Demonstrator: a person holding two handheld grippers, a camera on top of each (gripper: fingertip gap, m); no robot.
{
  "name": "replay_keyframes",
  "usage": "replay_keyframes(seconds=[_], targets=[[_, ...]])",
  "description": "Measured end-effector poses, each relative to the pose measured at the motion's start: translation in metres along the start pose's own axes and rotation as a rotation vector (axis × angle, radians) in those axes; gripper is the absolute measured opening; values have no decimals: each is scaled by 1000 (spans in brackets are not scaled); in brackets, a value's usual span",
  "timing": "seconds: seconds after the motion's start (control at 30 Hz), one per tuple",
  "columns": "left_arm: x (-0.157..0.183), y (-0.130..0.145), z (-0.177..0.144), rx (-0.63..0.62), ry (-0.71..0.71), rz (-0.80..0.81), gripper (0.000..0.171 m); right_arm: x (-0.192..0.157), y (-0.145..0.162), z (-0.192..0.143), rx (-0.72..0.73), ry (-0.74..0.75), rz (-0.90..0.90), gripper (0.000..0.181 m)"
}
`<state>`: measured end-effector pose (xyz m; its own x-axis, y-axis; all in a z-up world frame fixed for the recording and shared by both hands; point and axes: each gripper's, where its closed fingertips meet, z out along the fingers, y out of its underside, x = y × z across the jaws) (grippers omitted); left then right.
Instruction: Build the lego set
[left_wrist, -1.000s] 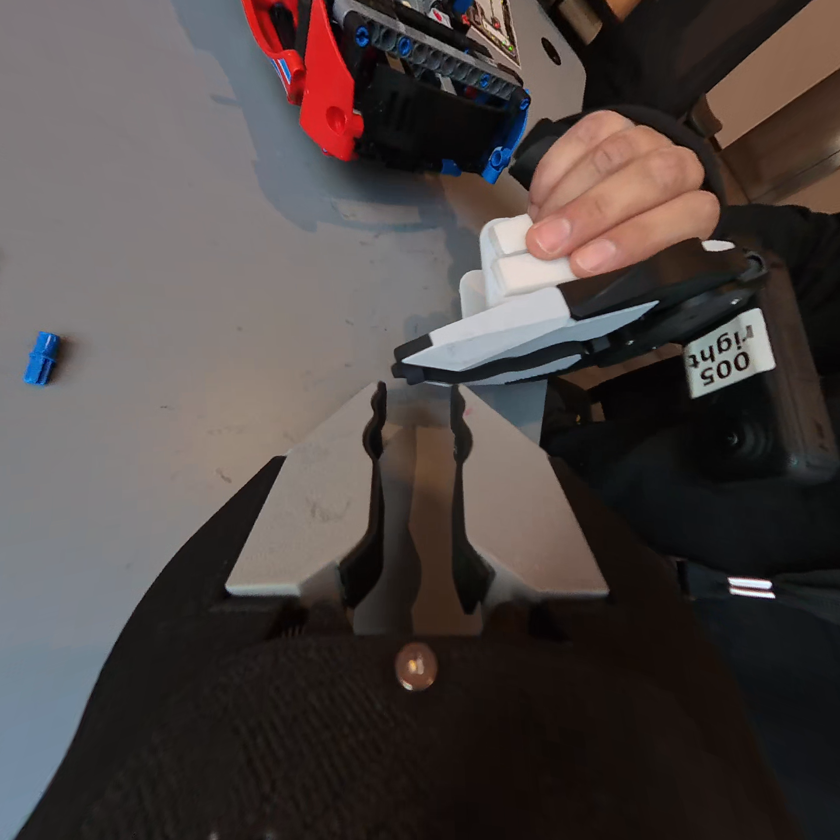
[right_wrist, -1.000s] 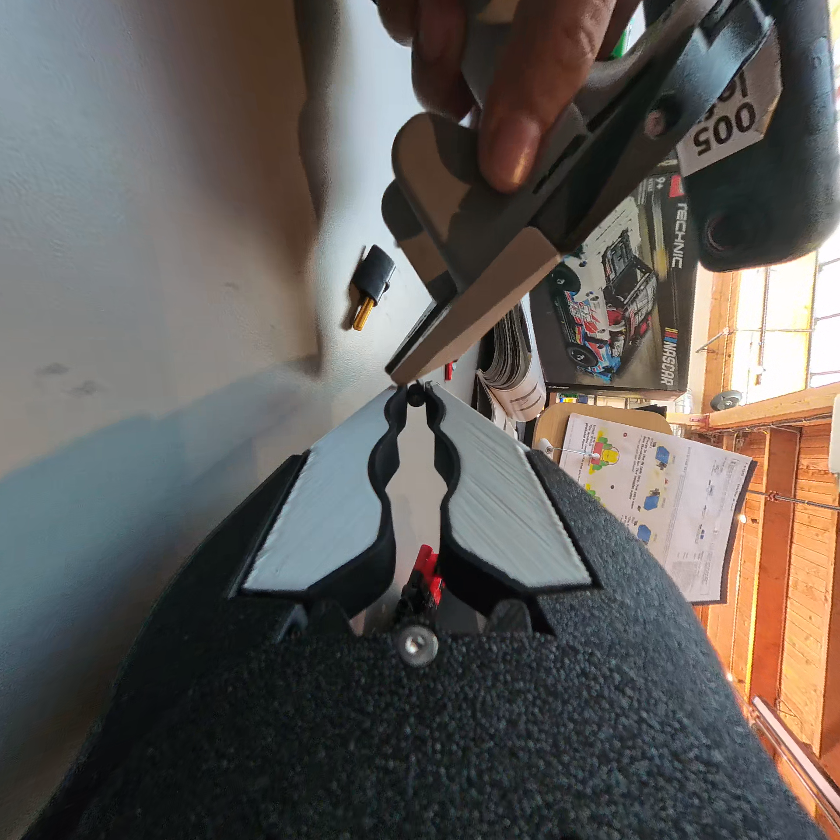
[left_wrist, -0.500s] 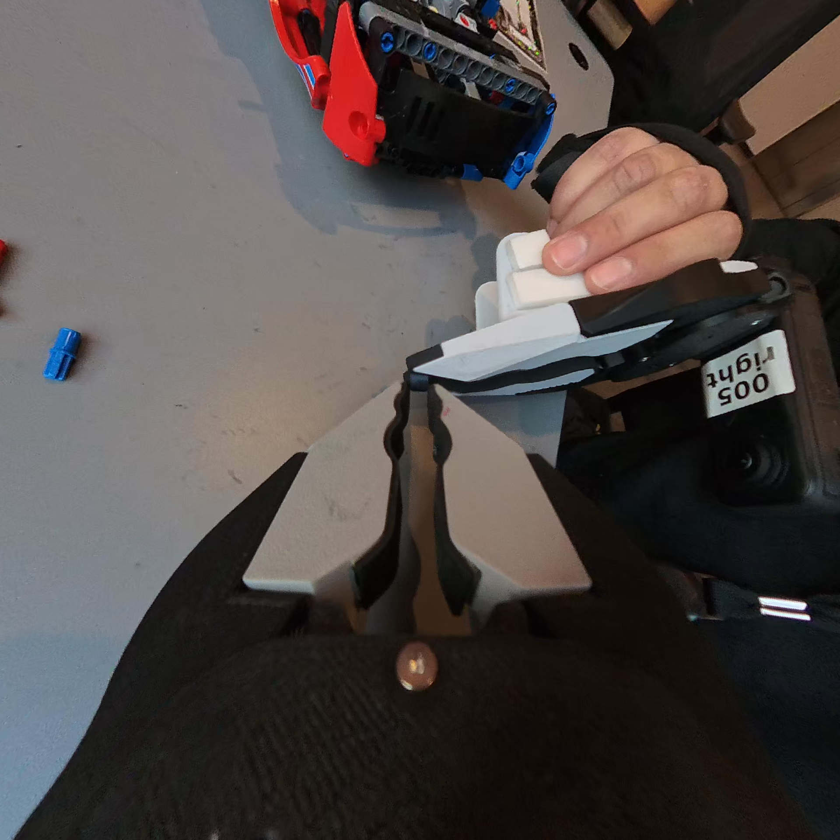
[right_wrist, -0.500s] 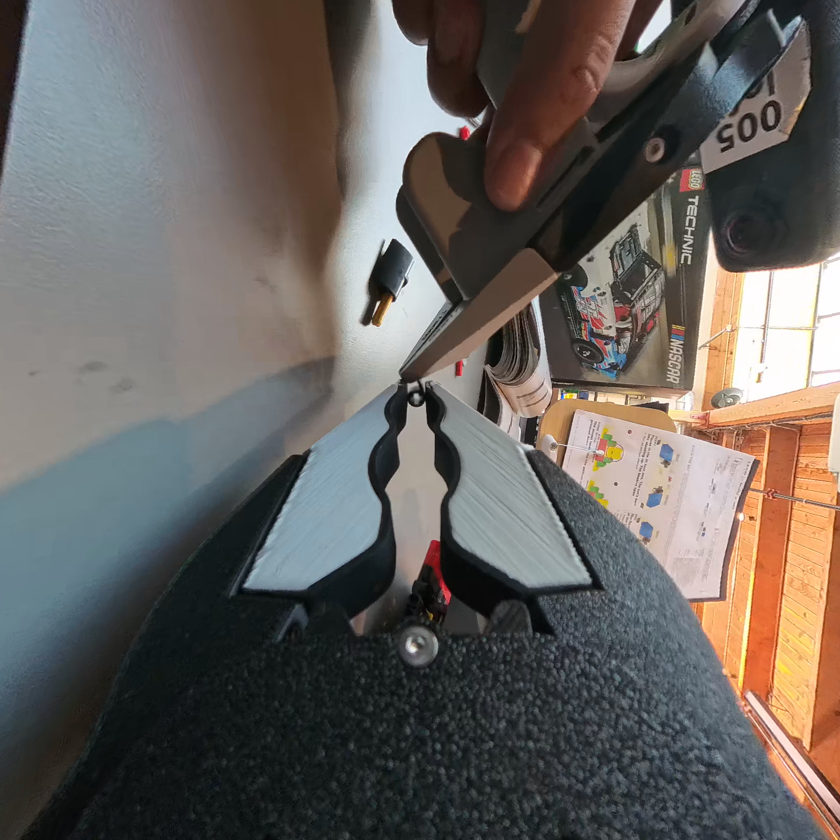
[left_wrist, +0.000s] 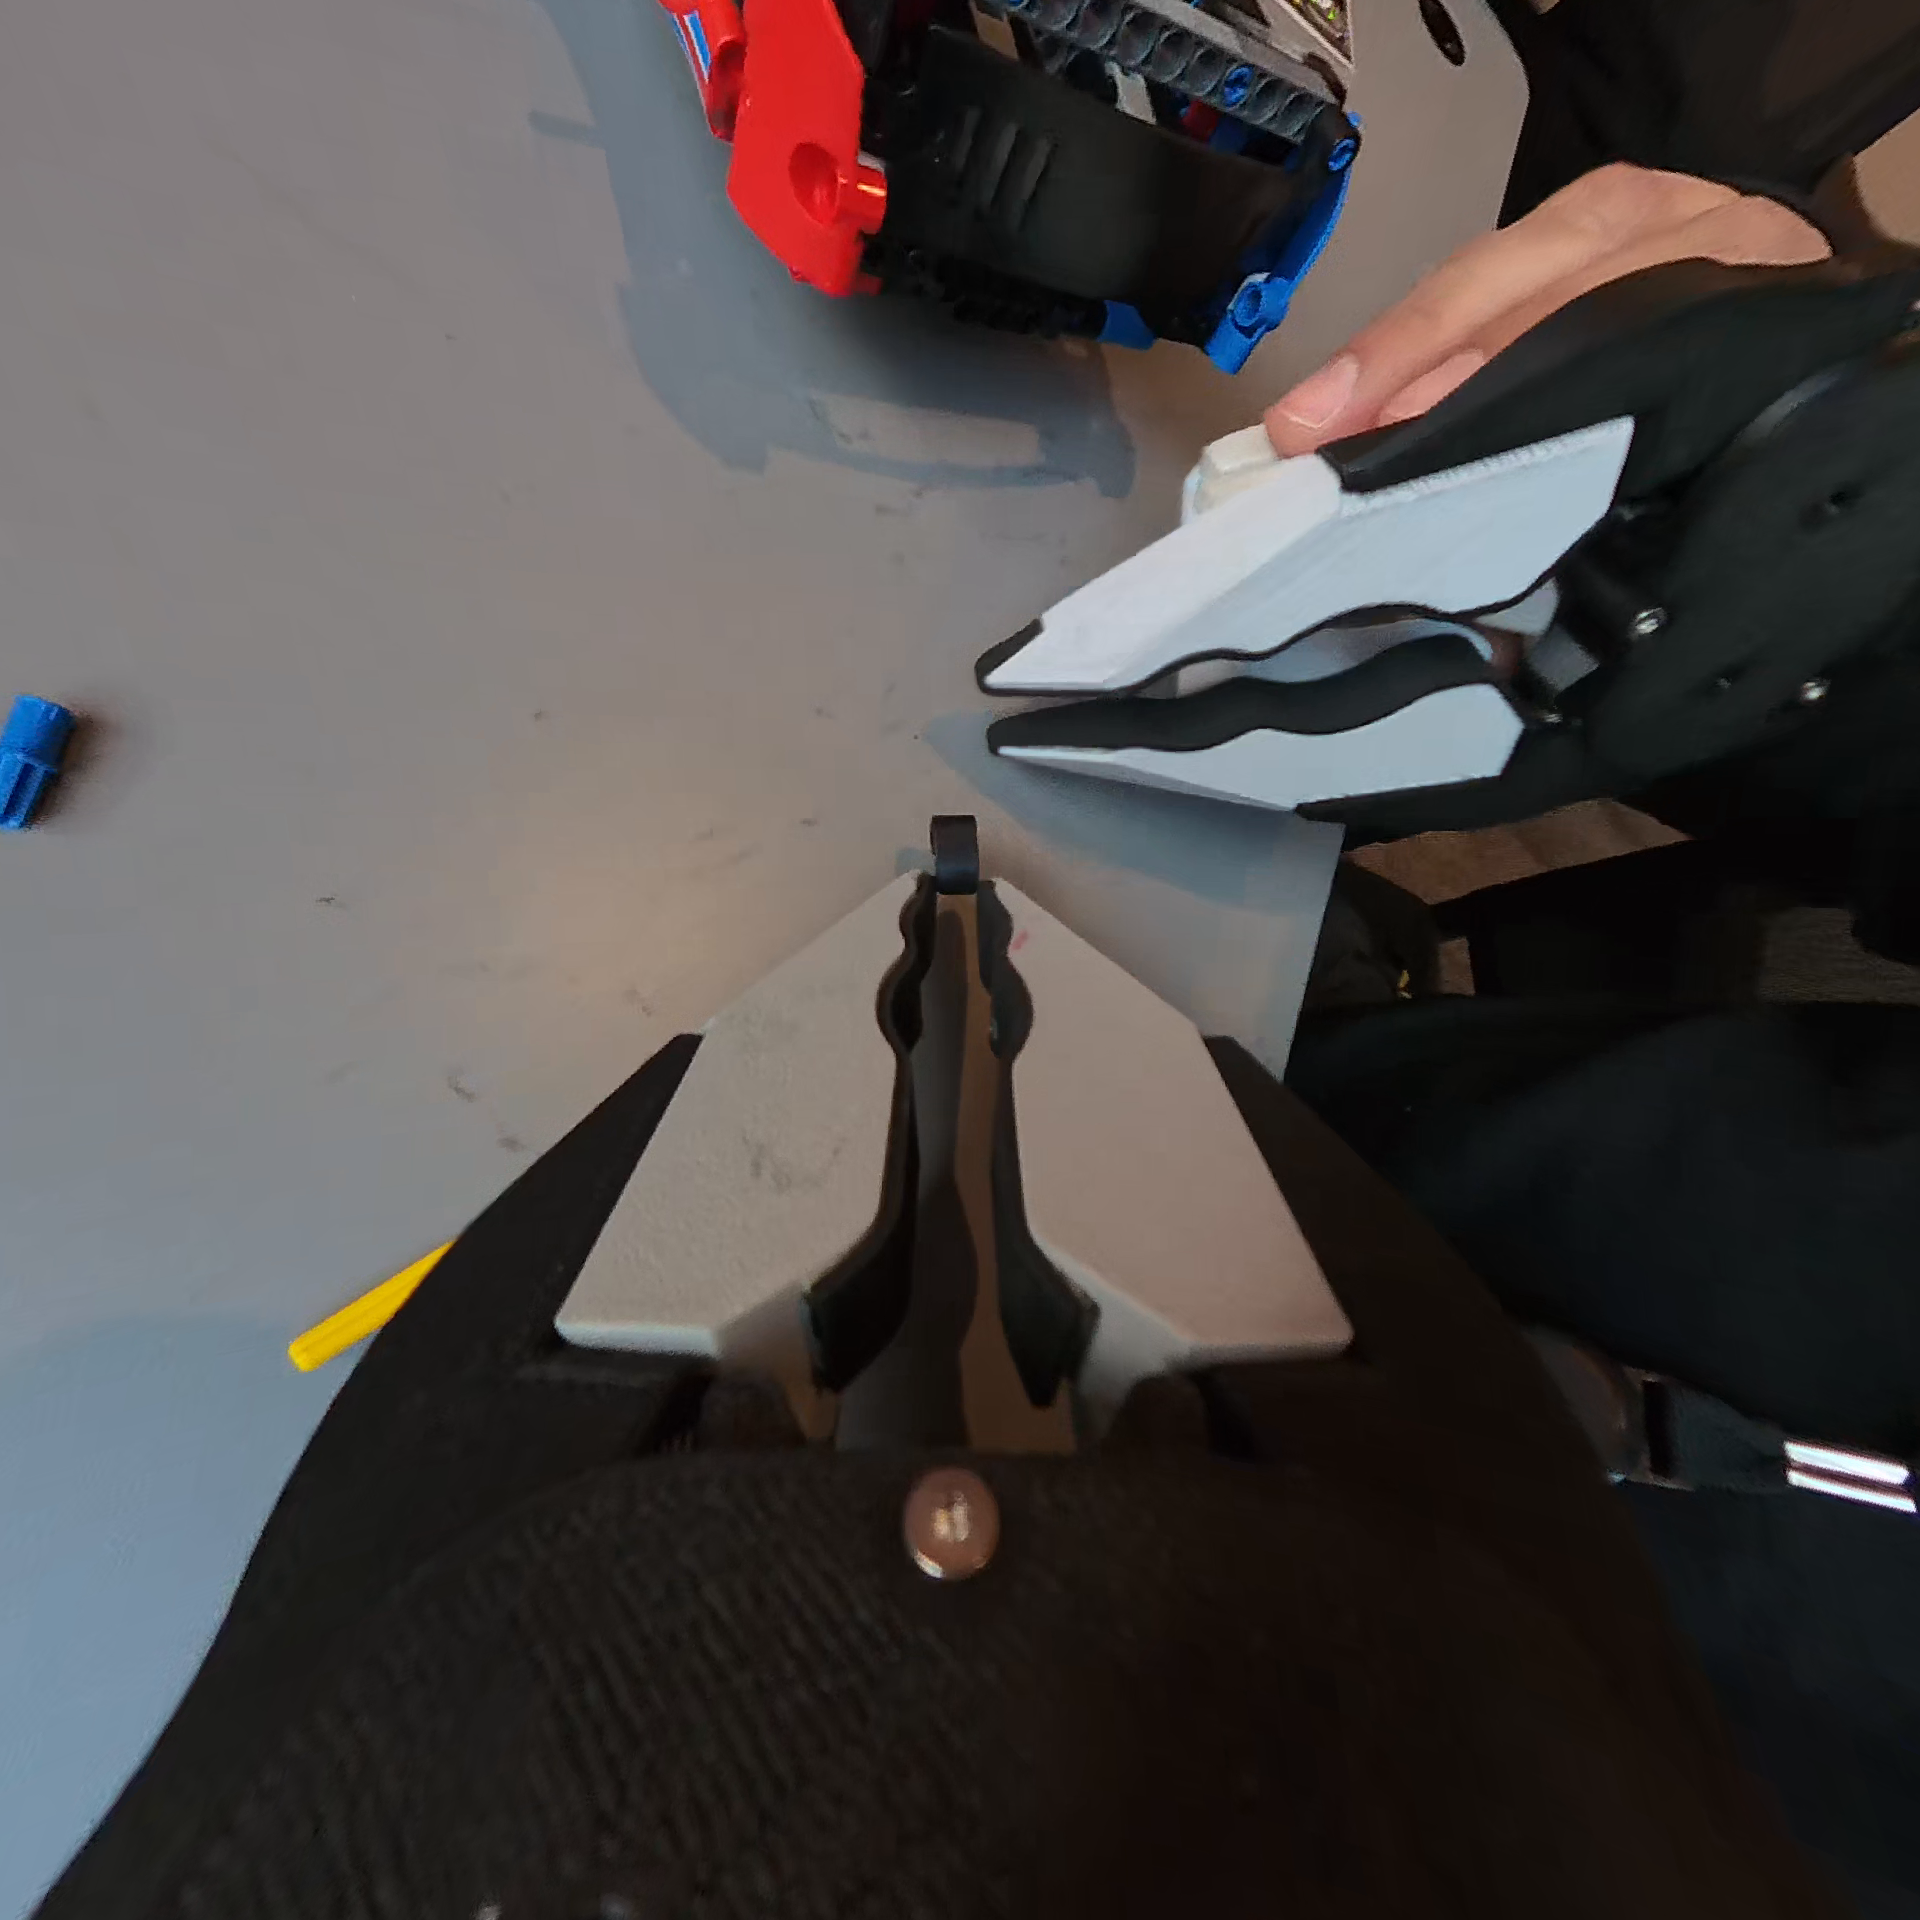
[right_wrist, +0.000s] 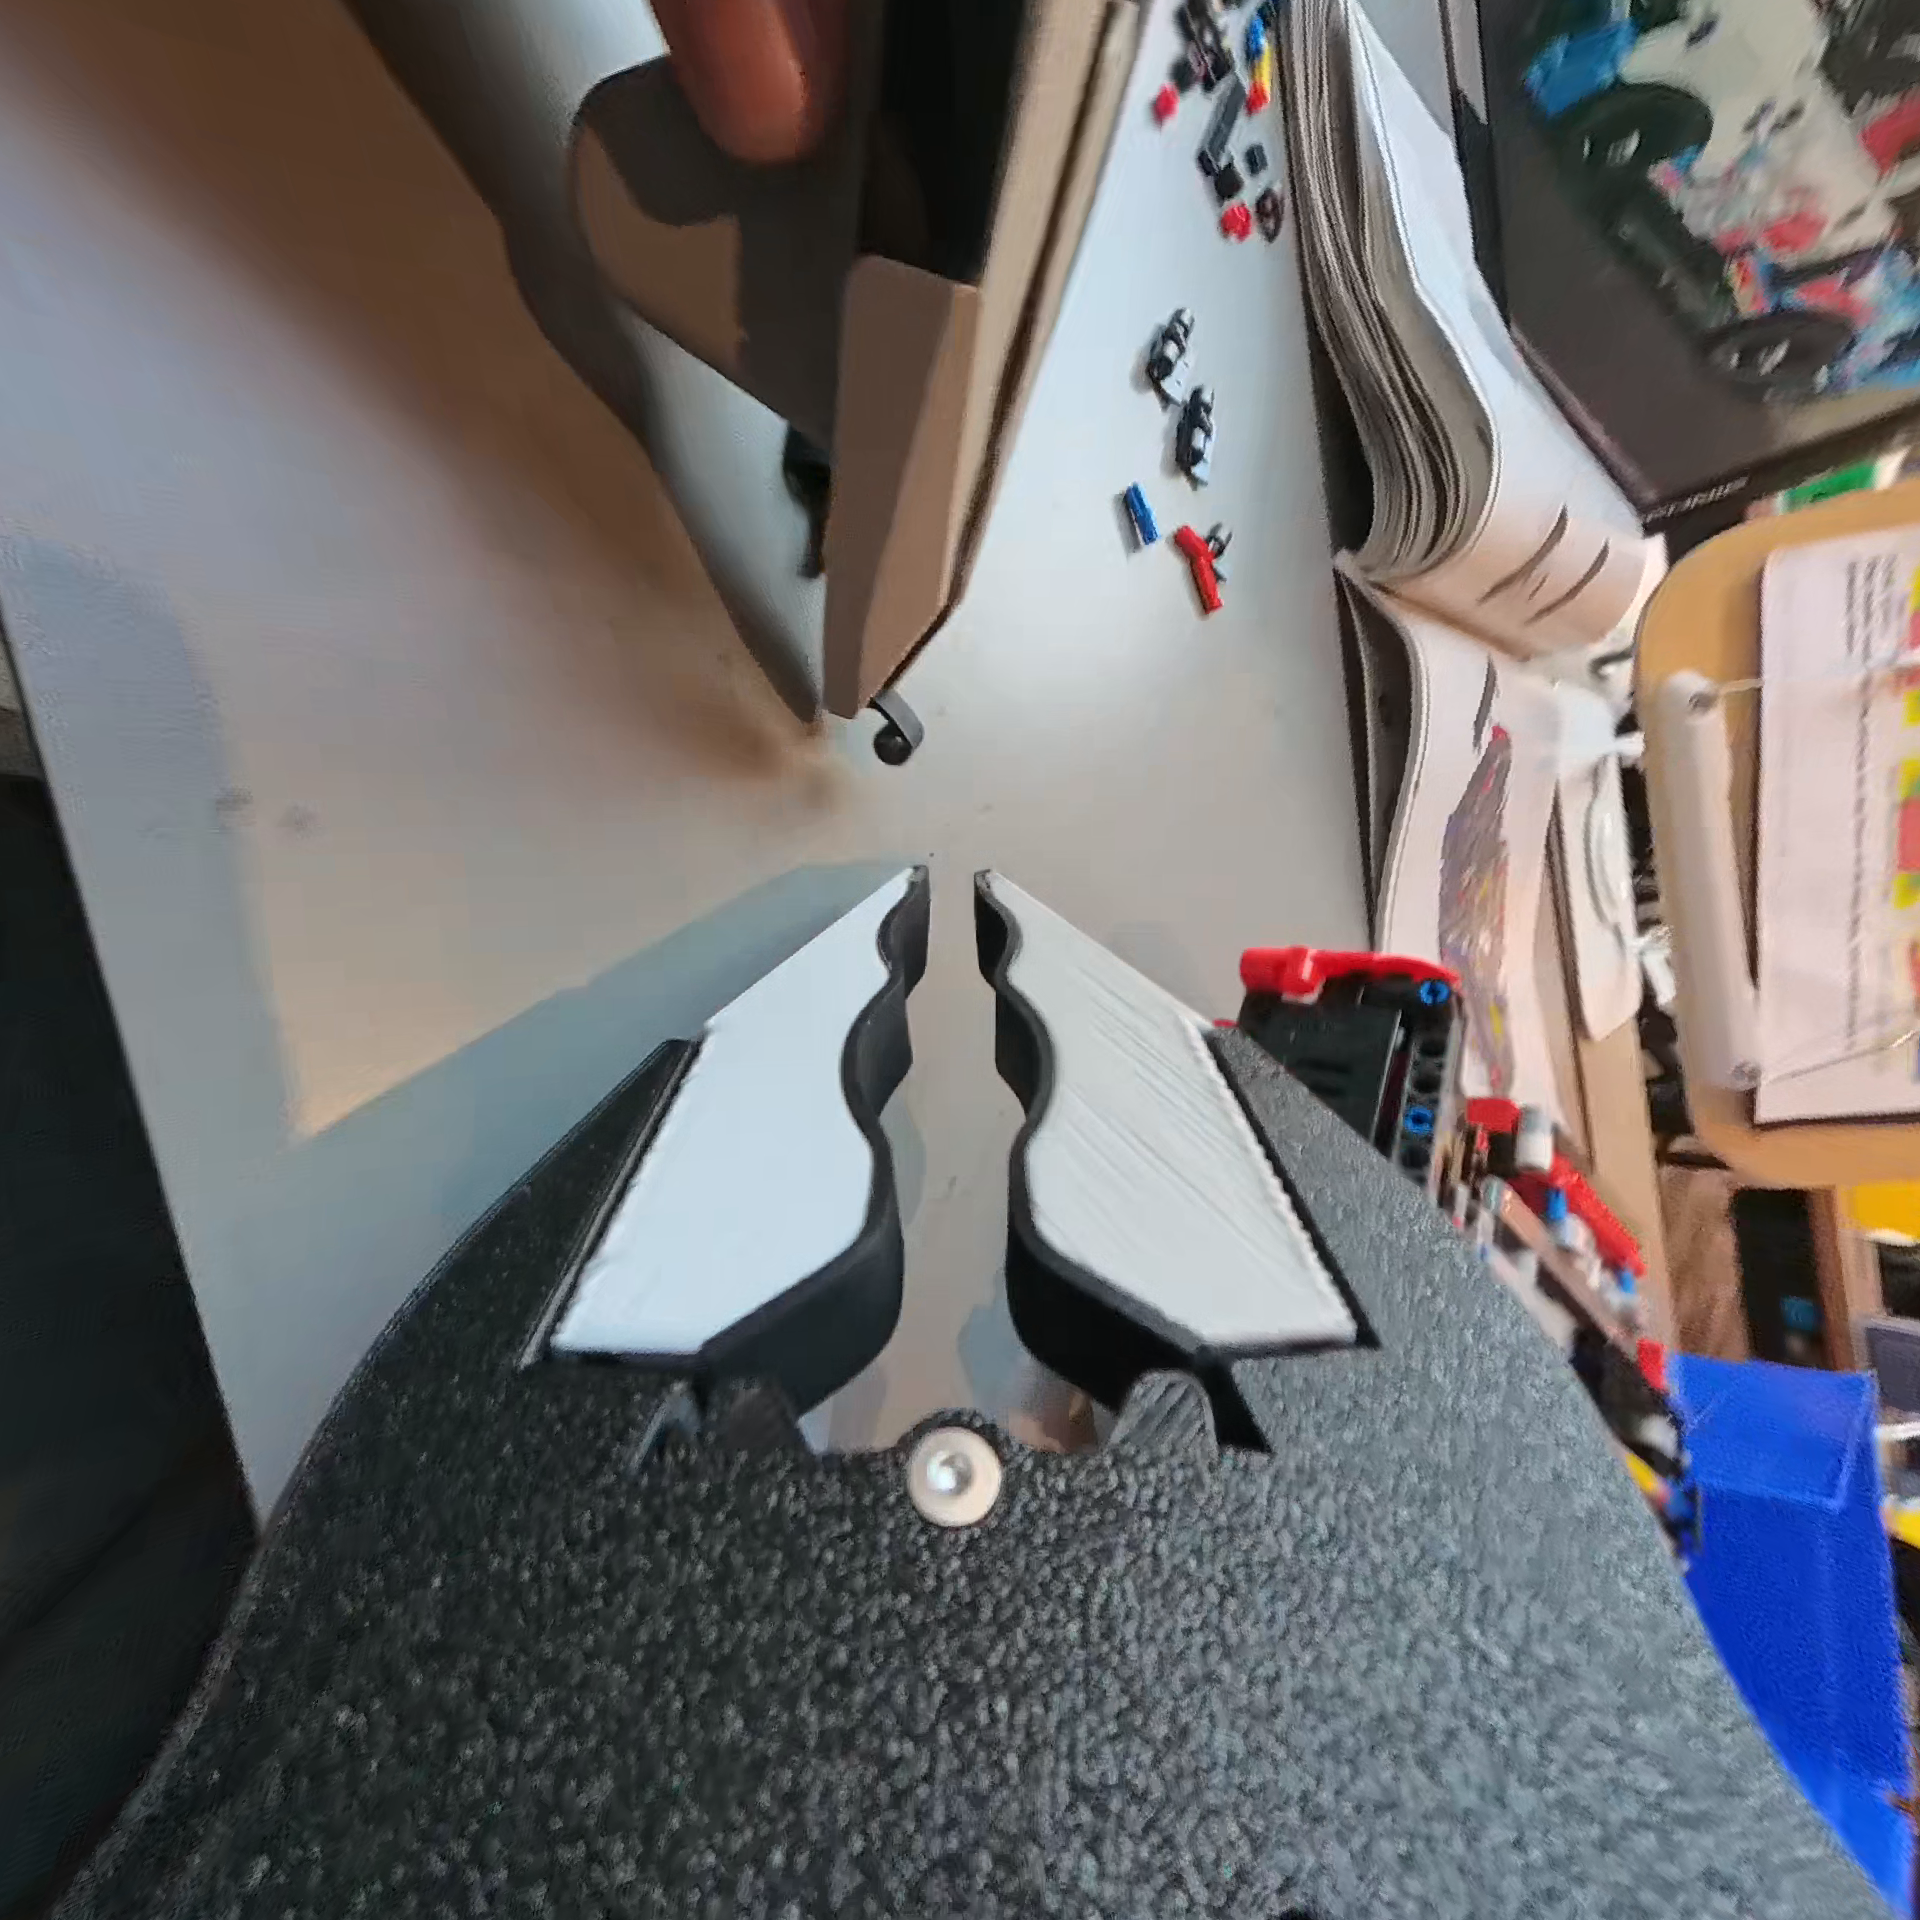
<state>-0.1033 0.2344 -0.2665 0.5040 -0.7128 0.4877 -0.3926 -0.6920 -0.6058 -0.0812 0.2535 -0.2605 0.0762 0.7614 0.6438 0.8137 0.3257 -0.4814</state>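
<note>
My left gripper (left_wrist: 951, 891) is shut on a small black lego piece (left_wrist: 954, 854) that sticks out past its fingertips, above the grey table (left_wrist: 416, 540). The right wrist view shows the same piece (right_wrist: 900, 729) at the left gripper's tip. My right gripper (right_wrist: 951, 885) is open and empty, with a narrow gap between its pads. It sits to the right of the left gripper's tip in the left wrist view (left_wrist: 992, 709). The partly built red, black and blue lego car (left_wrist: 997, 177) lies at the far side of the table.
A blue pin (left_wrist: 31, 758) and a yellow axle (left_wrist: 364, 1320) lie on the left. An open instruction booklet (right_wrist: 1455, 416), the set's box (right_wrist: 1714, 208), loose small pieces (right_wrist: 1184, 416) and a blue bin (right_wrist: 1787, 1558) show in the right wrist view. Less than 4 cm separates the two grippers' tips.
The left gripper closed on the small black piece that the right gripper held. The right gripper let go of it, and the two grippers have drawn apart, the piece staying with the left.
</note>
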Motion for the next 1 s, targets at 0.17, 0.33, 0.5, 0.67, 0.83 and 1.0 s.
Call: replay_keyframes(seconds=[0.17, 0.33, 0.5, 0.67, 0.83, 1.0], targets=[[0, -2, 2, 15, -19, -34, 5, 1, 1, -12, -5, 11, 126, 8], [0, 2, 2, 0, -42, -29, 8, 6, 15, -22, -26, 52, 184, 4], [5, 4, 1, -7, -47, -24, 16, 9, 21, -34, -8, 68, 248, 3], [11, 10, -8, -32, -63, 8, 26, 7, 19, -39, 27, 31, 414, 1], [7, 5, -43, -15, -97, 131, 28, 4, -6, -36, 139, -65, 677, 7], [-19, 5, -63, -105, -117, 416, 27, -7, -23, -10, 107, -133, 769, 16]])
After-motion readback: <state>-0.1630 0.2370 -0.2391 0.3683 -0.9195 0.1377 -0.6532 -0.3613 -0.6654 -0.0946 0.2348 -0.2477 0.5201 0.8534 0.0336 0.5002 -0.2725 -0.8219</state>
